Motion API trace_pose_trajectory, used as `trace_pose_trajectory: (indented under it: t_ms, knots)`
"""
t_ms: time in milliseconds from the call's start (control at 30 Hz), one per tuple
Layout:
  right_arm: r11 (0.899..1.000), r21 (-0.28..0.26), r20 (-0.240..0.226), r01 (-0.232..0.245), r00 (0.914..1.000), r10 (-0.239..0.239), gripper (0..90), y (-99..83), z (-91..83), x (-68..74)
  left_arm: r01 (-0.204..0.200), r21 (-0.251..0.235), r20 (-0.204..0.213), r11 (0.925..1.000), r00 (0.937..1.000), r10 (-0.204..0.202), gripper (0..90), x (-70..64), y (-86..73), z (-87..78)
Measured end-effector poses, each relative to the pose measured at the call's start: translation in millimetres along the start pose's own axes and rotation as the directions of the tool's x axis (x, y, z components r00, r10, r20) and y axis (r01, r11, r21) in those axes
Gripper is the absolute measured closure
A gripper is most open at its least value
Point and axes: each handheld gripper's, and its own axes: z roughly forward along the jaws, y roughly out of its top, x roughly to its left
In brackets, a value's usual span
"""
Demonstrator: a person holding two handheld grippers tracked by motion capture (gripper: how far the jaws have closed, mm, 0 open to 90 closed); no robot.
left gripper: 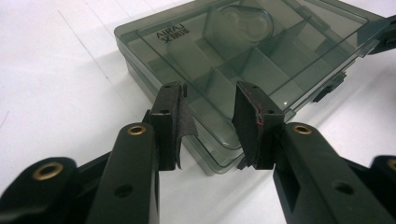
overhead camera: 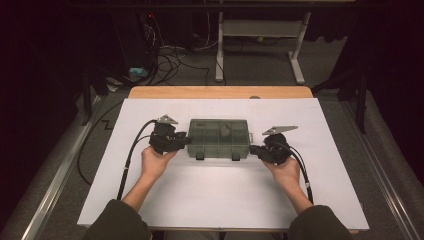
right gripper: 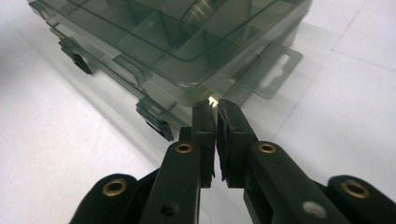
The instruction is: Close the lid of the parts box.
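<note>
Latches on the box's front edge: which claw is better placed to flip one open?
Probably right: the right claw, shut, sits at the box corner beside a latch. The left claw is open at the far end.

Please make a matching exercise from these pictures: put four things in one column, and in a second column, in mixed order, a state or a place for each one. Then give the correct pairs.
Things:
1. left gripper
2. right gripper
3. smoky clear compartment box
4. white sheet

States or places:
A. lid down, lying flat between the two grippers
B. jaws pressed together, tips at a corner of the box
C. spread over the wooden table, under everything
D. jaws apart, one on each side of the box's end edge

Pairs: 1-D, 2-B, 3-A, 4-C
</note>
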Motion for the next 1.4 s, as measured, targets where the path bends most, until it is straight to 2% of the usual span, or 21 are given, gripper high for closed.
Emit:
trace_pose_trajectory:
  t_ms: [100, 233, 500, 767, 967, 1100, 1233, 1300, 1400]
  knots:
    - [1.0, -0.006, 0.01, -0.011, 0.9999, 0.011, 86.2, -1.1, -3.2, -2.5, 0.001, 0.005, -0.001, 1.0, 1.0, -0.001, 62.7, -0.5, -0.9, 2.1]
    - [0.999, -0.049, 0.005, -0.021, 0.9998, 0.021, 86.4, 2.4, -10.5, -3.0, -0.006, 0.01, 0.0, 0.9999, 1.0, 0.006, 63.2, -1.9, -2.7, 5.3]
    - [0.996, -0.088, 0.003, 0.014, 0.9999, -0.014, 86.2, 16.2, -13.4, 6.9, -0.04, 0.029, -0.031, 0.9988, 0.9987, 0.041, 63.6, -6.3, -3.8, 8.7]
    - [0.998, -0.052, -0.001, 0.039, 0.9993, -0.039, 84.8, 21.6, -0.6, 14.4, -0.053, 0.047, -0.036, 0.9975, 0.9978, 0.055, 63.8, -7.2, -5.0, 12.9]
    - [0.998, -0.024, 0.016, 0.056, 0.9983, -0.056, 86.5, 20.2, 4.8, 14.8, -0.042, 0.038, -0.035, 0.9984, 0.9984, 0.044, 64.0, -5.4, -5.0, 15.2]
    - [0.997, -0.024, 0.041, 0.075, 0.9964, -0.074, 90.0, 20.1, 5.6, 16.6, -0.067, 0.047, -0.054, 0.9967, 0.9961, 0.069, 64.9, -9.3, -4.7, 14.9]
    - [0.996, -0.025, 0.047, 0.081, 0.9957, -0.08, 90.0, 20.4, 6.6, 16.4, -0.06, 0.05, -0.047, 0.9969, 0.997, 0.062, 64.9, -7.9, -4.1, 15.4]
    - [0.996, -0.026, 0.059, 0.083, 0.9949, -0.082, 90.0, 21.2, 8.0, 16.7, -0.073, 0.052, -0.044, 0.996, 0.9962, 0.075, 65.0, -6.3, -3.2, 16.0]
    - [0.997, -0.033, 0.054, 0.066, 0.9965, -0.064, 90.0, 22.8, 11.0, 14.9, -0.079, 0.05, -0.063, 0.9956, 0.9946, 0.082, 66.3, -6.3, -1.0, 18.3]
